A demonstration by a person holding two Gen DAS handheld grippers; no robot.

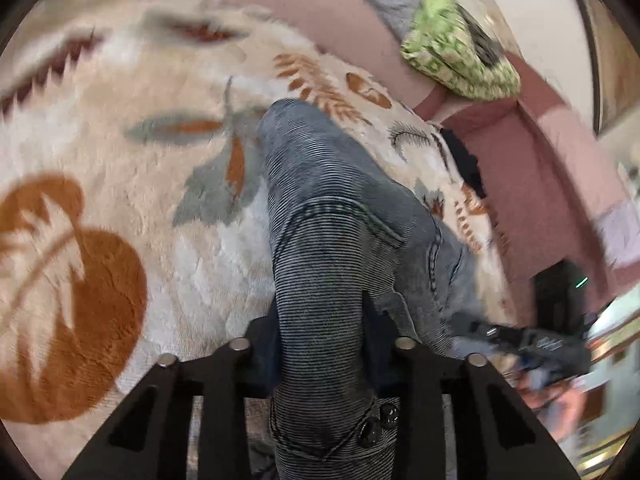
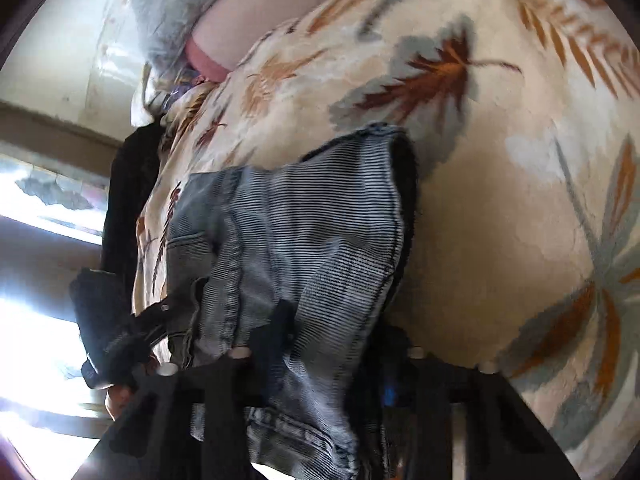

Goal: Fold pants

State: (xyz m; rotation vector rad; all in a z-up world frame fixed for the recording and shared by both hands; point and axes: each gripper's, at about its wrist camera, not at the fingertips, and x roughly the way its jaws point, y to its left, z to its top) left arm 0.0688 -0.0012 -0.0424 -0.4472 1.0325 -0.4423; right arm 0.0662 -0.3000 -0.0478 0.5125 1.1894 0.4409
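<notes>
My left gripper [image 1: 320,354] has its fingers pinched on the pants [image 1: 332,208] at the waistband end; buttons show at the bottom of the left wrist view, and the denim runs up from bottom centre to mid-frame, draped over the blanket [image 1: 100,160]. My right gripper [image 2: 326,356] fingers are pinched on the other bunch of the same pants, striped cloth filling the lower centre of the right wrist view, hem edge toward upper centre. Both frames are blurred, so exact pad contact is hard to read, but cloth sits squeezed between both pairs.

Step in hand, I judge: carry both grips across & lay 1 half onto the other. To do it well: keep both hands level w/ each other, keep the cloth taut btwn them, line up edges before letting go, and don't drag the plush blanket along.

Surface is a bed w/ a cream leaf-print fleece blanket; a pink mattress edge [image 1: 532,168] sits at right, and a green patterned bundle [image 1: 452,48] is in the upper right. Bright window light fills the lower left of the right wrist view.
</notes>
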